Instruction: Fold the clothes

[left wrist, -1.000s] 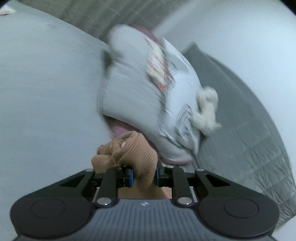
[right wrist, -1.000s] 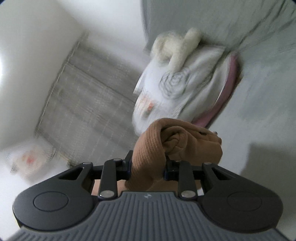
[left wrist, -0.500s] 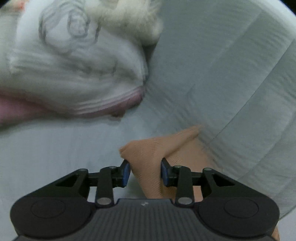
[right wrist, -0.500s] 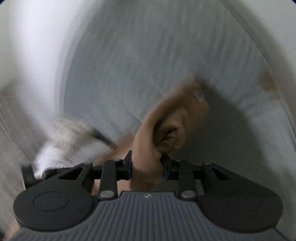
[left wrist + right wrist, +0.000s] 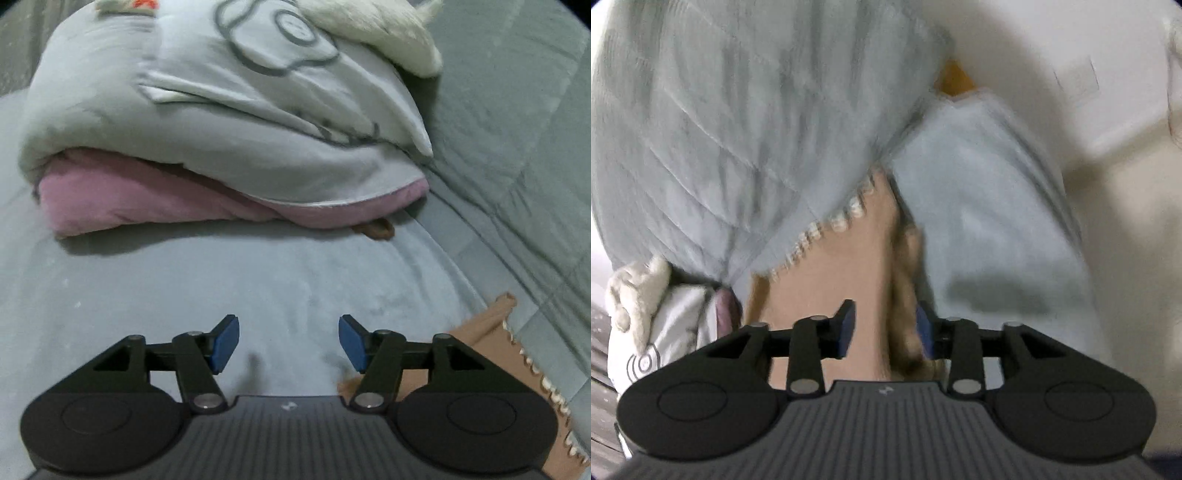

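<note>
A tan garment [image 5: 491, 343] with a white lace edge lies on the blue-grey bed sheet [image 5: 184, 288], low at the right of the left wrist view. My left gripper [image 5: 289, 343] hangs just over the sheet, its jaws opening, with only bare sheet between the blue pads. The garment runs under its right finger. In the right wrist view the same tan garment [image 5: 842, 258] spreads flat ahead. My right gripper [image 5: 886, 328] is over it, jaws opening. A blurred fold of the cloth stands between them, close to the right pad.
A grey-white patterned quilt [image 5: 221, 122] folded over a pink one [image 5: 147, 199] lies ahead of the left gripper, with a white plush toy [image 5: 369, 26] on top. A quilted grey blanket [image 5: 720, 129] borders the garment. A white wall [image 5: 1071, 55] lies beyond the bed.
Both grippers were shut on bunched tan cloth; their jaws have now spread and the cloth has dropped onto the bed. The left gripper has swung down towards the sheet.
</note>
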`<state>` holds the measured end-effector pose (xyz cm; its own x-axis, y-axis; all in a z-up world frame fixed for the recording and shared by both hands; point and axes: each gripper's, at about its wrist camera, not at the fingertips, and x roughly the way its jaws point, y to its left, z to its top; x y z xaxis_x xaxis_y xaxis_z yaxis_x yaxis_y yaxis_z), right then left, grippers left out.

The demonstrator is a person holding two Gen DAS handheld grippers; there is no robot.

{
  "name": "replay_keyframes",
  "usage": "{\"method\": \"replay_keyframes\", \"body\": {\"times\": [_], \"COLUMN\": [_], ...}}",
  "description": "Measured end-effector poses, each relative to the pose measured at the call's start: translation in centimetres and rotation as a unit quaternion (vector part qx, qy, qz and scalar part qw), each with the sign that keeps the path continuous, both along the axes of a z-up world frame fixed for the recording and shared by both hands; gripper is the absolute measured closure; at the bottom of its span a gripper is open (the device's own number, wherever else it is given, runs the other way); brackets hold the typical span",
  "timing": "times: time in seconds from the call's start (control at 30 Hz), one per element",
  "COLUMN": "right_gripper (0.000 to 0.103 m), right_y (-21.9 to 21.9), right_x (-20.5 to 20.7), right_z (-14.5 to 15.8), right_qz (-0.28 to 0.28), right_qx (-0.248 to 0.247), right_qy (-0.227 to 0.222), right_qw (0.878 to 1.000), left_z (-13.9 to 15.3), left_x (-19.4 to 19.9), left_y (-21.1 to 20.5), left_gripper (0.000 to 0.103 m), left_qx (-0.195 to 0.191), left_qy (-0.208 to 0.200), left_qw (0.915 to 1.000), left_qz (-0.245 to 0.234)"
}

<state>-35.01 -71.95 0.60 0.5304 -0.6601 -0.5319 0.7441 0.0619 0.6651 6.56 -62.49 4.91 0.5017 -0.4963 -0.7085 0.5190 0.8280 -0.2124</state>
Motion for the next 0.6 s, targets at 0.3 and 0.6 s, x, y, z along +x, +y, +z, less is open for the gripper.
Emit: {"method": "replay_keyframes", "body": {"times": [0.3, 0.6], "right_gripper": [0.015, 0.04], "right_y": [-3.1, -9.2], "right_x": [8.3, 4.6], "right_z": [-0.3, -2.9], "right_qz": [0.275, 0.26], "right_qx": [-0.136, -0.067], "right_qy": [0.146, 0.159], "right_qw": [0.94, 0.95], "left_z": [-2.4, -2.7], "left_x": [-9.5, -2.7], "left_y": [-7.5, -8.6], "left_gripper": [0.027, 0.026], "left_qx": [0.031, 0.034], "left_qy": [-0.064, -0.034], "left_qw": [0.9751, 0.9939], "left_qz": [-0.21, -0.1]}}
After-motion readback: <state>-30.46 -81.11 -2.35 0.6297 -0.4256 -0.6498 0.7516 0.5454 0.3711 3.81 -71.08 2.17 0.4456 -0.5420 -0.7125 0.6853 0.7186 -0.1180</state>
